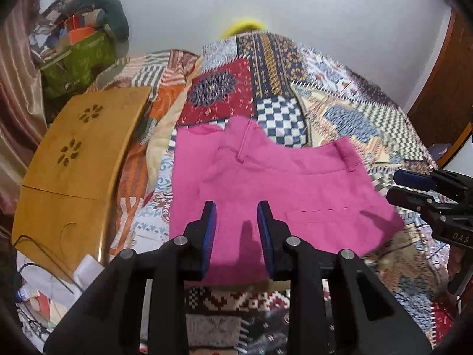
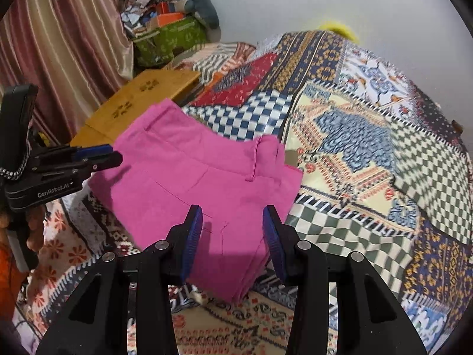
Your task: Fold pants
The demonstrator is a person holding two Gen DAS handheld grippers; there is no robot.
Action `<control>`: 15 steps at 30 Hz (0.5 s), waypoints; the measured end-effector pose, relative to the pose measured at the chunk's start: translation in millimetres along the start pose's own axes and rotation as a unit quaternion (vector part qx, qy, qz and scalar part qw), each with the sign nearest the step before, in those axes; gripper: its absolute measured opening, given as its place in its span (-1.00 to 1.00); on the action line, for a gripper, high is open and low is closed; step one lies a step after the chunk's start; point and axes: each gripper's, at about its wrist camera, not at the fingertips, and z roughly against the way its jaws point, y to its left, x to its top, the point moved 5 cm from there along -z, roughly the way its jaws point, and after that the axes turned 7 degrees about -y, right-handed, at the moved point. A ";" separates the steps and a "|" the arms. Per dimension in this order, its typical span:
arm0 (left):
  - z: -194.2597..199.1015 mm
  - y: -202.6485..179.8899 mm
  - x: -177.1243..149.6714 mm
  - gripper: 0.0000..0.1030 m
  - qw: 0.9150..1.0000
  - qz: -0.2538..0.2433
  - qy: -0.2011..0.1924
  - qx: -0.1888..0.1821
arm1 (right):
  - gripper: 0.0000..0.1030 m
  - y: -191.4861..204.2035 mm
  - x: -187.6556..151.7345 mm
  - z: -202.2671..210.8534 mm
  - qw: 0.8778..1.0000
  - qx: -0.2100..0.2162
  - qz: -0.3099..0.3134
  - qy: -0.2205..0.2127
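Folded pink pants (image 2: pixel 189 183) on patchwork bedspread (image 2: pixel 354 148); right gripper (image 2: pixel 232 222) fingers apart above them.

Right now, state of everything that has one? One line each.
pink pants: folded into a compact stack, lying flat on the quilt, not gripped
left gripper: open, empty, above the pants' near edge
right gripper: open, empty, above the pants
patchwork quilt: spread over the bed, under the pants
wooden lap table: flat on the bed beside the pants
green box: open, full of clutter
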 end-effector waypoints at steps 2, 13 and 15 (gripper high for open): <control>16.6 -4.1 4.0 -0.45 1.000 -0.004 -0.012 0.001 | -0.24 2.9 5.0 12.8 1.000 0.000 0.000 -0.012; 123.8 -42.5 19.5 -0.45 0.996 -0.023 -0.092 -0.006 | -0.24 32.0 29.6 109.3 0.993 0.001 0.015 -0.120; 144.8 -49.8 19.8 -0.45 0.994 -0.019 -0.107 -0.013 | -0.24 40.7 30.8 130.3 0.990 0.007 0.015 -0.139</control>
